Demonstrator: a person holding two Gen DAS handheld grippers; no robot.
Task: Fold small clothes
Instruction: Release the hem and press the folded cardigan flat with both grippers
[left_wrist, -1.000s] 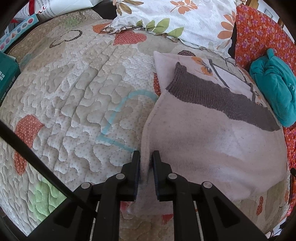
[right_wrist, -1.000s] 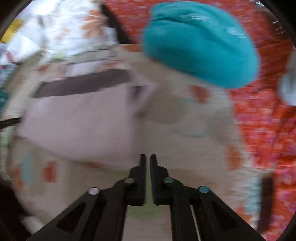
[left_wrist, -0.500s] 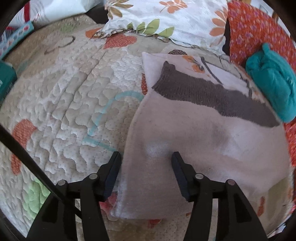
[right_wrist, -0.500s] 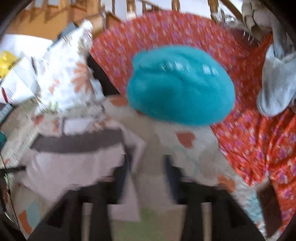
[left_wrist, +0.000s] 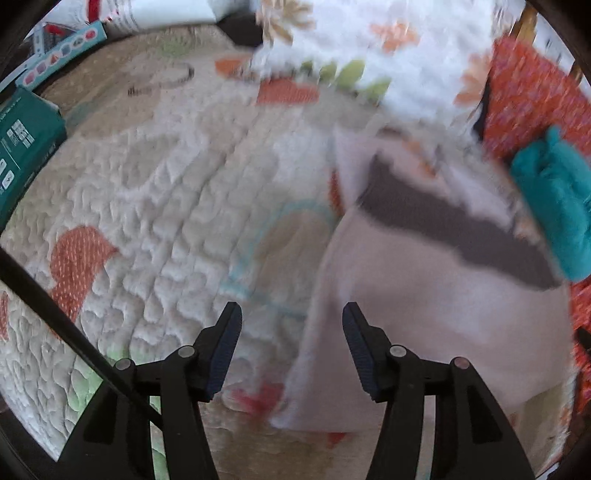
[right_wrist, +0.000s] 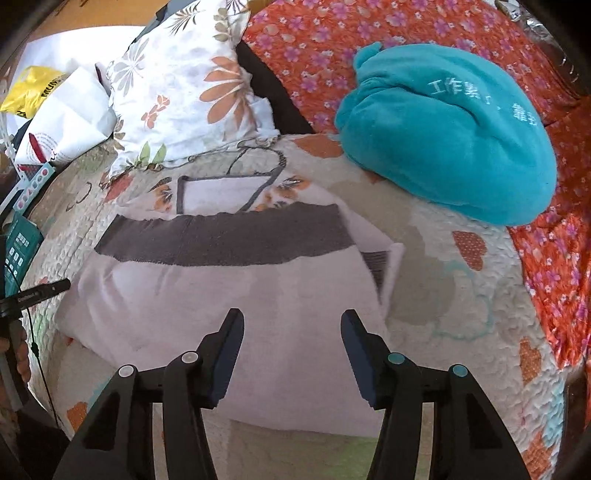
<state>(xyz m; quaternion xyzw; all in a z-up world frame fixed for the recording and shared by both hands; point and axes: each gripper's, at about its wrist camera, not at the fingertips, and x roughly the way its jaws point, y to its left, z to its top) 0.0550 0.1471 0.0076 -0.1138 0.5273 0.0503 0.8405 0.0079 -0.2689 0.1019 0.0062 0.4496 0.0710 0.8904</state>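
The pale pink knitted garment with a dark grey band (right_wrist: 229, 295) lies flat on the quilted bedspread with orange hearts (right_wrist: 461, 295), folded once so that the grey band runs across its far part. The right wrist view shows it sharply: a turned-back corner at its right edge, and behind it one more flat white piece of cloth with a grey outline and orange flowers (right_wrist: 221, 192). The left wrist view is blurred by motion and shows the same garment (left_wrist: 424, 314) from its left edge, lying on the bedspread (left_wrist: 166, 221).

The right claw (right_wrist: 291, 325) is wide open above the near part of the garment and holds nothing. The left claw (left_wrist: 291, 317) is also wide open and holds nothing; the left edge of the garment lies between its two fingers, but whether they touch the cloth cannot be told.

One teal fleece bundle with white characters (right_wrist: 450, 136) rests on the far right of the bed, partly on one red flowered cloth (right_wrist: 406, 40). Only the right view shows the characters on it. One white pillow with orange leaves (right_wrist: 184, 85) stands at the back. One green box (left_wrist: 26, 155) is at the left edge, clearer in the left view. One yellow bag (right_wrist: 33, 88) shows only in the right view.
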